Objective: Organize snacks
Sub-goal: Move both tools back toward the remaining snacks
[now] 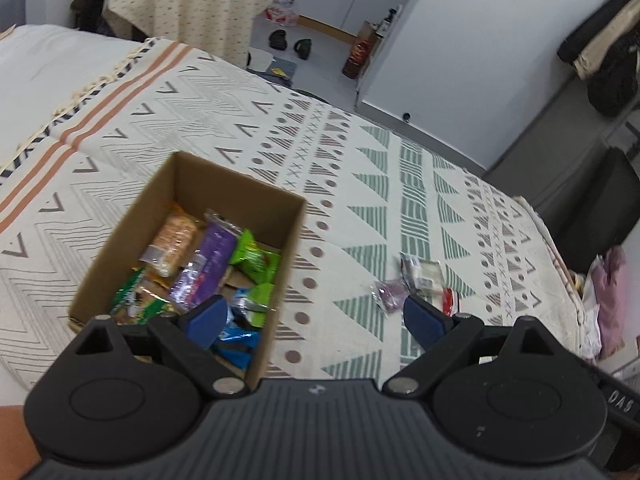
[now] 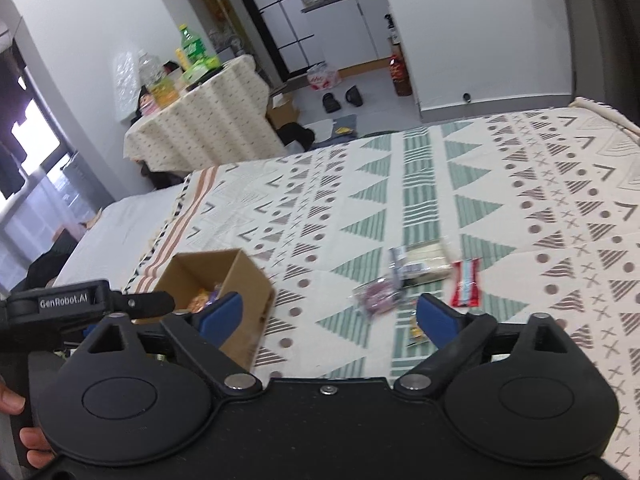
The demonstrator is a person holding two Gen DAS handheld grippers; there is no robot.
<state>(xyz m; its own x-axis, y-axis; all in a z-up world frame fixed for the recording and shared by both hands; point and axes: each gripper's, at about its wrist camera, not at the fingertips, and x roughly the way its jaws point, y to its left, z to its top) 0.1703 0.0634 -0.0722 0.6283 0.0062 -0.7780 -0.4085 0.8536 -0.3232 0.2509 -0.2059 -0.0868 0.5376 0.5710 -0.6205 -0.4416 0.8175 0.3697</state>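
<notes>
Cardboard box on the patterned bedspread holds purple, green, blue and orange snack packs; loose wrappers lie blurred beside it; left gripper and right gripper both spread wide, empty

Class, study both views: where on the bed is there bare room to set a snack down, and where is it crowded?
Bare blanket lies between the cardboard box and the loose snacks, and beyond them toward the far edge. The box interior is crowded with packets; so is the loose cluster.
</notes>
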